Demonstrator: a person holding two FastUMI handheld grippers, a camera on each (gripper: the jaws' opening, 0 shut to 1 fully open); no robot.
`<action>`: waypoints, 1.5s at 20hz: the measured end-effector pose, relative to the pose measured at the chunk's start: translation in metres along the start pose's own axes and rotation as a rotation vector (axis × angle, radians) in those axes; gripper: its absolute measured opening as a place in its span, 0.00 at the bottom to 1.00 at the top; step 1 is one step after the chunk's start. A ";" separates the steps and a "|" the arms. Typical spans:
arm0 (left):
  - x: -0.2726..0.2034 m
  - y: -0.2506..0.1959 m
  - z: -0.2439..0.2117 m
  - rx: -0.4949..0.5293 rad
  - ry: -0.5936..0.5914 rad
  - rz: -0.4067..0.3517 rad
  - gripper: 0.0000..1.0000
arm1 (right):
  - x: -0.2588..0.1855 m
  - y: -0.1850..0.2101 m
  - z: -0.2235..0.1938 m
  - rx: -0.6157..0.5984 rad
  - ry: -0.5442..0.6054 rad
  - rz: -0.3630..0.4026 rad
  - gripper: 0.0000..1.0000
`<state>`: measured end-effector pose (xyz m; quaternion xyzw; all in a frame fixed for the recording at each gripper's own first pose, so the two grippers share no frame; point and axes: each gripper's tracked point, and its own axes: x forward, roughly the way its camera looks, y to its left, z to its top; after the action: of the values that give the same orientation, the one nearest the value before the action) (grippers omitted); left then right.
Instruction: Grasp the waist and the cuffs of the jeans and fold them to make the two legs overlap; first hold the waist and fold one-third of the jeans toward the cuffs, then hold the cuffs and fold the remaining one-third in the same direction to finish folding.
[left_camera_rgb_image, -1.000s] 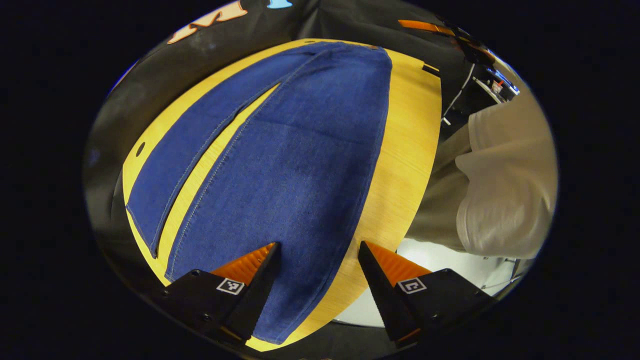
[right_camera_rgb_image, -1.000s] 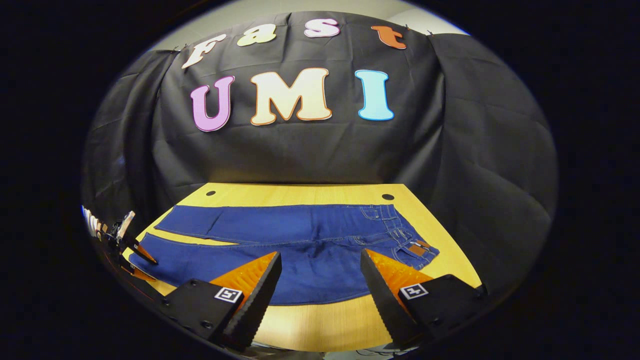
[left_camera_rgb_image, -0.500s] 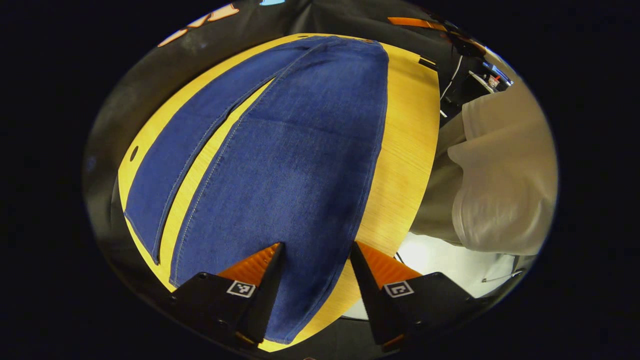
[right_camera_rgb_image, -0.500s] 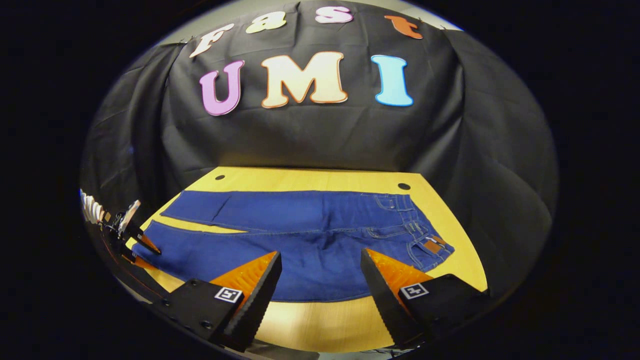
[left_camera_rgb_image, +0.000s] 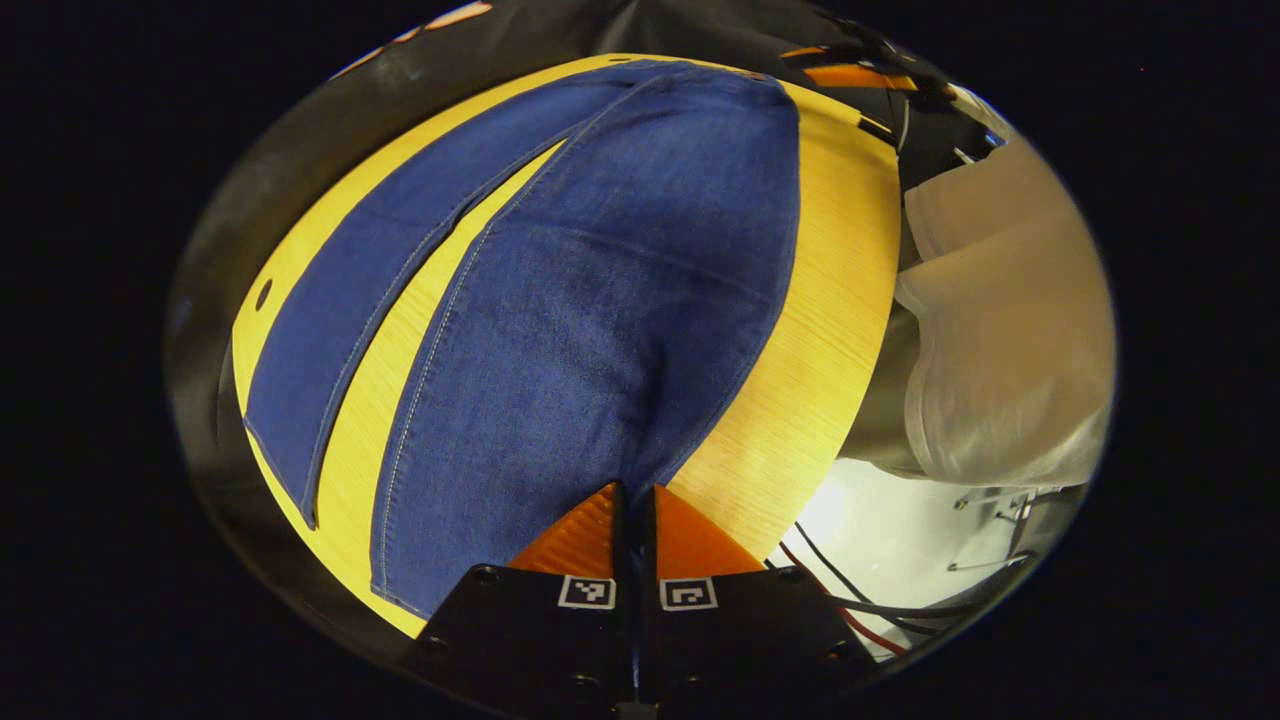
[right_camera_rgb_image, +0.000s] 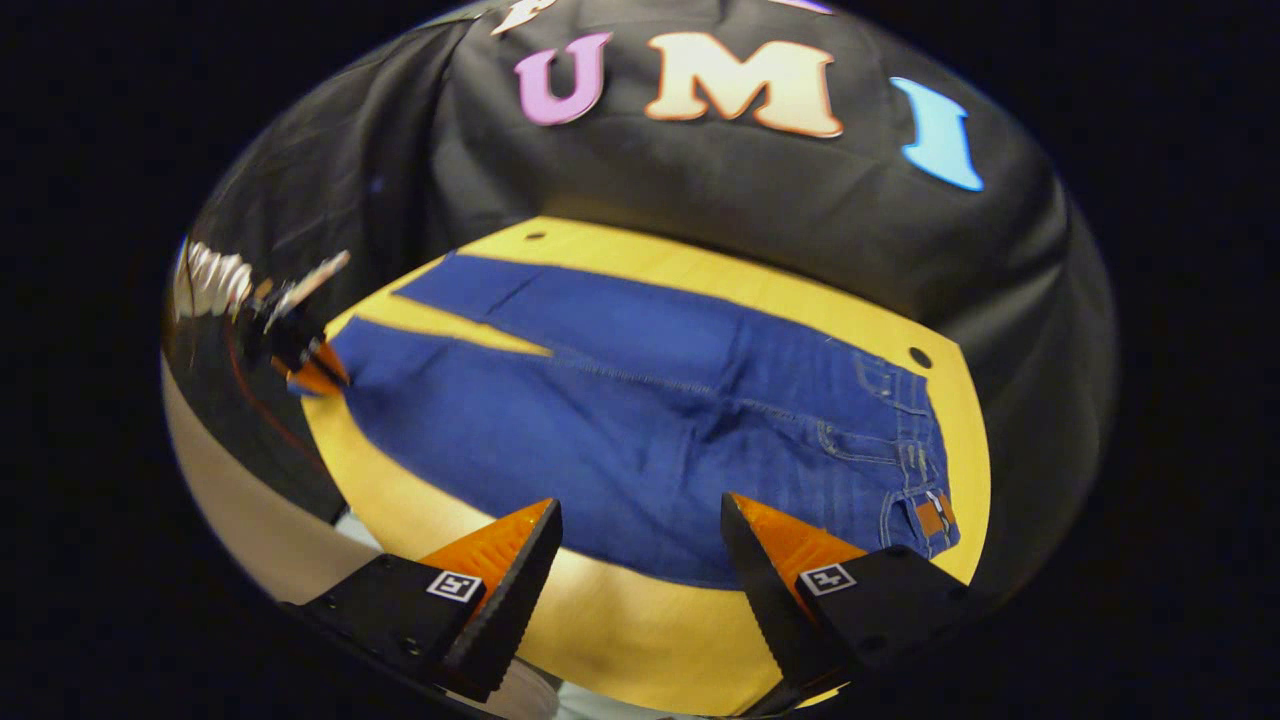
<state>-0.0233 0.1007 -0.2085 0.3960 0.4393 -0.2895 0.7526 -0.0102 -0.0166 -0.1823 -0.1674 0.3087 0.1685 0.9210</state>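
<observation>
Blue jeans (left_camera_rgb_image: 600, 300) lie flat on the yellow table (left_camera_rgb_image: 810, 350), the two legs side by side with a narrow gap between them. My left gripper (left_camera_rgb_image: 632, 497) is shut on the cuff end of the near leg, with denim running in between its closed fingers. In the right gripper view the jeans (right_camera_rgb_image: 620, 420) stretch from the cuffs at the left to the waist (right_camera_rgb_image: 915, 480) at the right. There the left gripper (right_camera_rgb_image: 318, 375) sits at the near cuff. My right gripper (right_camera_rgb_image: 640, 520) hangs open above the near edge of the jeans, left of the waist, holding nothing.
A person in light clothing (left_camera_rgb_image: 1000, 350) stands at the table's near side. Cables (left_camera_rgb_image: 850, 600) lie on the pale floor below. The tabletop (right_camera_rgb_image: 620, 640) has a round hole (right_camera_rgb_image: 919, 357) near the waist corner. The black cloth wall (right_camera_rgb_image: 700, 190) closes off the far side.
My left gripper has shut on the near leg's cuff. My right gripper has tilted and moved closer over the table, staying open.
</observation>
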 end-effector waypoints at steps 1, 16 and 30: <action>0.001 0.001 -0.002 -0.017 0.007 -0.006 0.00 | 0.004 -0.004 -0.009 -0.052 0.033 0.022 0.99; 0.002 0.003 0.001 -0.086 0.081 -0.024 0.00 | 0.051 -0.051 -0.084 -0.212 0.325 0.177 0.97; 0.004 0.002 0.002 -0.252 0.032 -0.032 0.00 | 0.052 -0.044 -0.068 -0.198 0.322 0.084 0.09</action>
<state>-0.0186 0.0995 -0.2110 0.2957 0.4903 -0.2379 0.7846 0.0124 -0.0727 -0.2567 -0.2689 0.4406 0.2073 0.8310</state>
